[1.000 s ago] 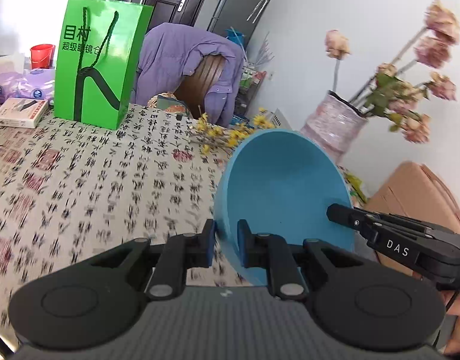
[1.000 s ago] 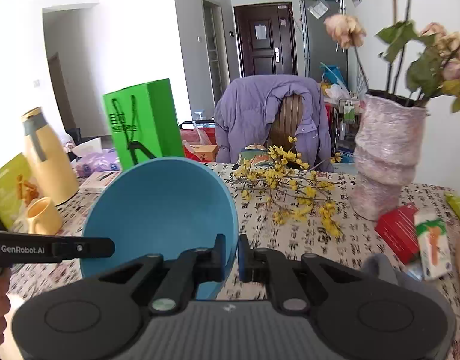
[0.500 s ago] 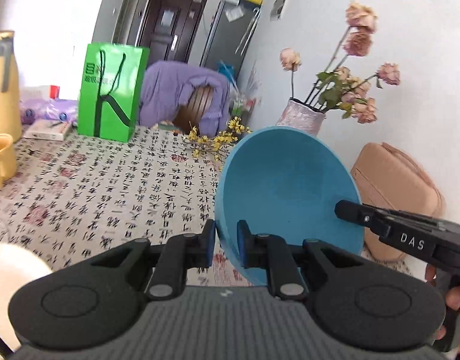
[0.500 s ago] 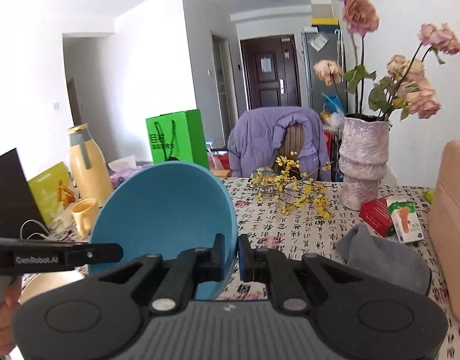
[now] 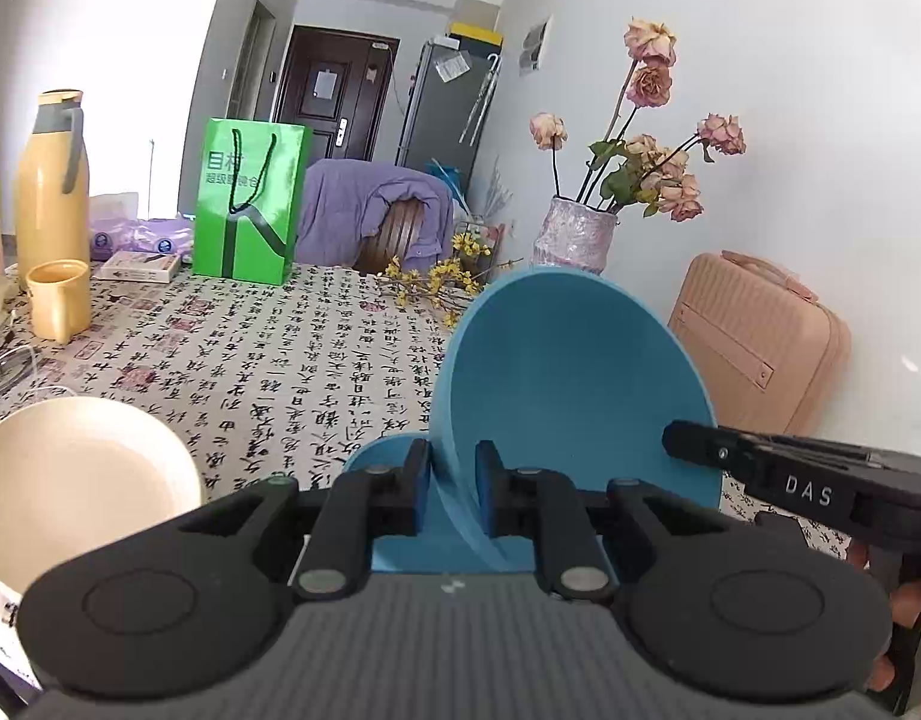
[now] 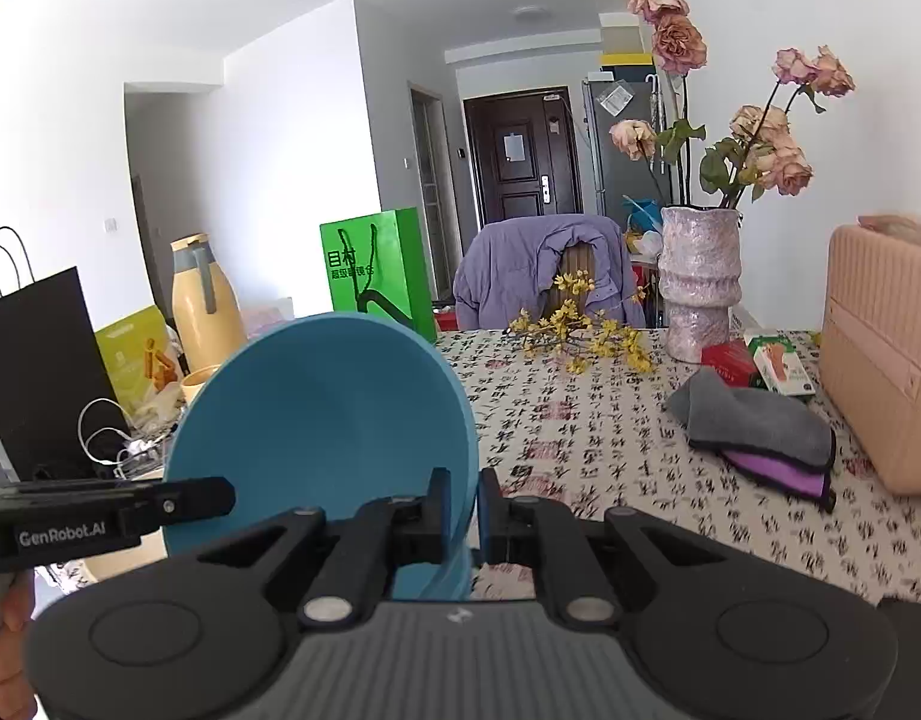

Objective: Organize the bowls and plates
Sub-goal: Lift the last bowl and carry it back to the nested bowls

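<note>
Task in progress: the smooth matte blue round bowl [image 5: 574, 384] is held on edge above the patterned tablecloth [image 5: 292, 360], not yet set down. The left gripper [image 5: 453, 480] and right gripper [image 6: 462, 510] each clamp opposite rim sections. A cream round bowl [image 5: 82, 480] lies just beside it, unstacked

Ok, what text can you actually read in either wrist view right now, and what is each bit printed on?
"DAS": on the right gripper's finger.
"GenRobot.AI": on the left gripper's finger.
"目村": large characters on the green bag; the smaller line beneath is too blurred.
Tablecloth calligraphy: too small and blurred.
Red and green boxes: unreadable.
</note>
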### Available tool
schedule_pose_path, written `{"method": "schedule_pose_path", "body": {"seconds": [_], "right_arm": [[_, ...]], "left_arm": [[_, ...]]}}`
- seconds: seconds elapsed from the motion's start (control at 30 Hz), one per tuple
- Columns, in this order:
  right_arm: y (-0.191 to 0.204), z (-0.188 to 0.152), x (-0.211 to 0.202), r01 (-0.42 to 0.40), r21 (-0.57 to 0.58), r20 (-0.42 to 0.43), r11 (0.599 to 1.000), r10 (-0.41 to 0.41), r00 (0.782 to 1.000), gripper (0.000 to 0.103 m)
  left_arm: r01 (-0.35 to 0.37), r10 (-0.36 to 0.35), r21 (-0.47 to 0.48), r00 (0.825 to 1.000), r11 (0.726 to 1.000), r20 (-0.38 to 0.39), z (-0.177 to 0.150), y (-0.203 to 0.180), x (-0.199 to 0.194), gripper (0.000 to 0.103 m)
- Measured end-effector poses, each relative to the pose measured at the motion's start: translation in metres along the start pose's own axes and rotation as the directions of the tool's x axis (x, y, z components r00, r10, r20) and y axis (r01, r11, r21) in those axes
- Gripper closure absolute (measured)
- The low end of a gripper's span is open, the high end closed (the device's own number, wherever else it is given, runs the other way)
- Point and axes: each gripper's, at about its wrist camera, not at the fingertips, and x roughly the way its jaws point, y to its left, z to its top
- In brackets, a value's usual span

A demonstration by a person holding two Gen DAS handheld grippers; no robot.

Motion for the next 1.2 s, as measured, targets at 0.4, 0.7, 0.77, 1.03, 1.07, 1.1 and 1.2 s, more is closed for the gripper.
{"method": "schedule_pose_path", "body": {"seconds": [0.4,0.7,0.77,1.03,1.07,1.1,1.2], "right_arm": [[0.035,-0.048,-0.035,0.02,0.037,-0.003,0.999,-0.02,1.0,0.094],[0.035,-0.041,-0.041,0.039,0.05,0.042,0.998,-0.041,0.998,0.094],[0.033,-0.039,-0.036,0.037,0.057,0.043,0.998,-0.04,0.998,0.094],[0.018,-0.025,0.006,0.005,0.126,-0.005,0.992,-0.005,1.0,0.094],[0.015,-0.024,0.012,-0.003,0.144,-0.012,0.99,0.005,1.0,0.093],[0.012,-0.023,0.018,-0.012,0.161,-0.02,0.987,0.015,1.0,0.093],[0.005,-0.023,0.036,-0.012,0.195,-0.046,0.981,0.022,0.999,0.092]], "left_arm": [[0.007,-0.007,-0.016,1.0,1.0,-0.001,-0.027,0.017,-0.027,0.088],[0.05,-0.05,-0.031,0.999,0.998,0.002,-0.02,0.019,-0.024,0.088],[0.055,-0.055,-0.045,0.998,0.997,-0.009,-0.016,0.023,-0.018,0.088],[0.059,-0.069,-0.121,0.995,0.991,-0.075,0.004,0.045,0.017,0.087],[0.057,-0.07,-0.138,0.994,0.989,-0.087,0.006,0.048,0.022,0.086],[0.056,-0.07,-0.146,0.993,0.988,-0.099,0.007,0.049,0.027,0.086],[0.048,-0.068,-0.154,0.99,0.987,-0.126,0.008,0.053,0.041,0.085]]}}
